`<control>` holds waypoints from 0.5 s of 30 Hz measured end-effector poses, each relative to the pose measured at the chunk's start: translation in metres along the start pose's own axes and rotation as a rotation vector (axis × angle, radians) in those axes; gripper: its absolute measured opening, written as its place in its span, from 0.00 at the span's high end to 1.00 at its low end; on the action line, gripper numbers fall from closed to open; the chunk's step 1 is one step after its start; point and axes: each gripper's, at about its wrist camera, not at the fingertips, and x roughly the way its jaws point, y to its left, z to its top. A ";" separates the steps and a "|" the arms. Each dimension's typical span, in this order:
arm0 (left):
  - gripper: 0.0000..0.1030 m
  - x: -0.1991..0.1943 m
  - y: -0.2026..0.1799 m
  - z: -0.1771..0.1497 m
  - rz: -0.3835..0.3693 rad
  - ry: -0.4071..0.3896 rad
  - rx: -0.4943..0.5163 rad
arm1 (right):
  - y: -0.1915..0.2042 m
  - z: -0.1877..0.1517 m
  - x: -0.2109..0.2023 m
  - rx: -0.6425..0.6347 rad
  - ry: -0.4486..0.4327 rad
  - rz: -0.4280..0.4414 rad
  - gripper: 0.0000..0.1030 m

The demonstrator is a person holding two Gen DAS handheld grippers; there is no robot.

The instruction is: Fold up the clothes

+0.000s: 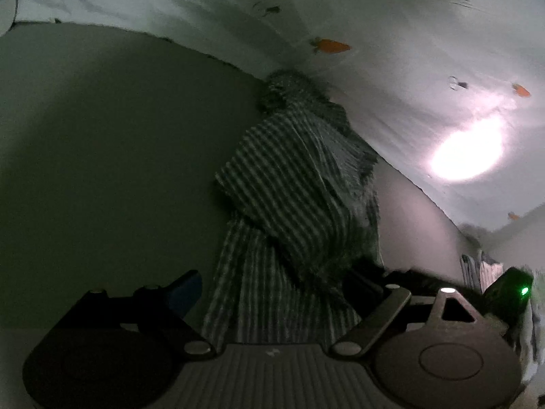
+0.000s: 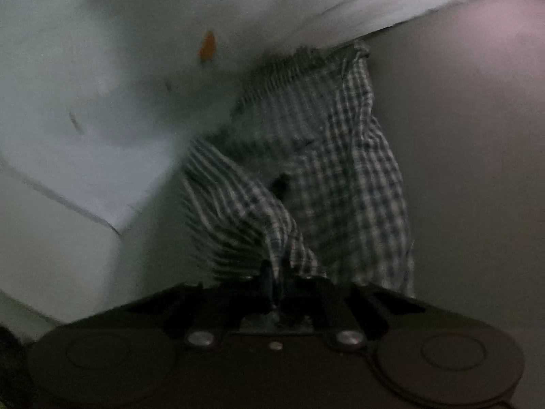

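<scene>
**Cloth pinched on one side only: slip and bunching are the risks**

Jaws on my right gripper are closed on a corner of the checked garment, with a peak of fabric rising straight out of the pinch. My left gripper has its jaws spread wide, and nothing is pressed between them; the same garment hangs or drapes just ahead of them, crumpled into a loose hump.

From the pinch outward, the cloth runs up across a plain grey-green surface, which I take to be the desk, to where it meets the pale carrot-print sheet.

My worries from here: the right hold looks like a thin bite near an edge, so a quick pull could tug the fabric free. With only one corner held, the rest may drag and bunch rather than lie flat, spoiling the fold line. Both views are dim and smeared, so I could close the left jaws on a double layer without knowing.

I can make out no containers in either view, so there are no contents to report.
</scene>
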 end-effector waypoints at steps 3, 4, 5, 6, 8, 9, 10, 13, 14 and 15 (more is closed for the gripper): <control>0.13 -0.014 0.001 -0.016 -0.013 0.010 -0.013 | -0.007 -0.013 -0.023 0.118 -0.042 0.077 0.97; 0.13 -0.017 0.002 -0.021 -0.015 0.014 -0.016 | -0.009 -0.017 -0.030 0.154 -0.052 0.090 0.97; 0.13 -0.020 0.002 -0.026 -0.015 0.016 -0.014 | -0.012 -0.021 -0.036 0.175 -0.051 0.089 0.97; 0.13 -0.023 0.003 -0.030 -0.015 0.018 -0.012 | -0.015 -0.027 -0.040 0.193 -0.050 0.083 0.97; 0.13 -0.027 0.003 -0.039 -0.018 0.025 -0.006 | -0.019 -0.041 -0.047 0.228 -0.046 0.073 0.97; 0.13 -0.029 0.003 -0.044 -0.019 0.034 -0.002 | -0.022 -0.049 -0.052 0.248 -0.039 0.072 0.97; 0.13 -0.030 0.003 -0.049 -0.021 0.043 0.002 | -0.024 -0.057 -0.056 0.269 -0.032 0.070 0.97; 0.13 -0.034 0.004 -0.065 -0.026 0.076 0.011 | -0.026 -0.080 -0.068 0.312 -0.018 0.069 0.97; 0.13 -0.035 0.005 -0.070 -0.029 0.087 0.012 | -0.027 -0.085 -0.072 0.323 -0.017 0.069 0.97; 0.13 -0.035 0.005 -0.073 -0.033 0.097 0.013 | -0.028 -0.090 -0.078 0.351 -0.021 0.085 0.97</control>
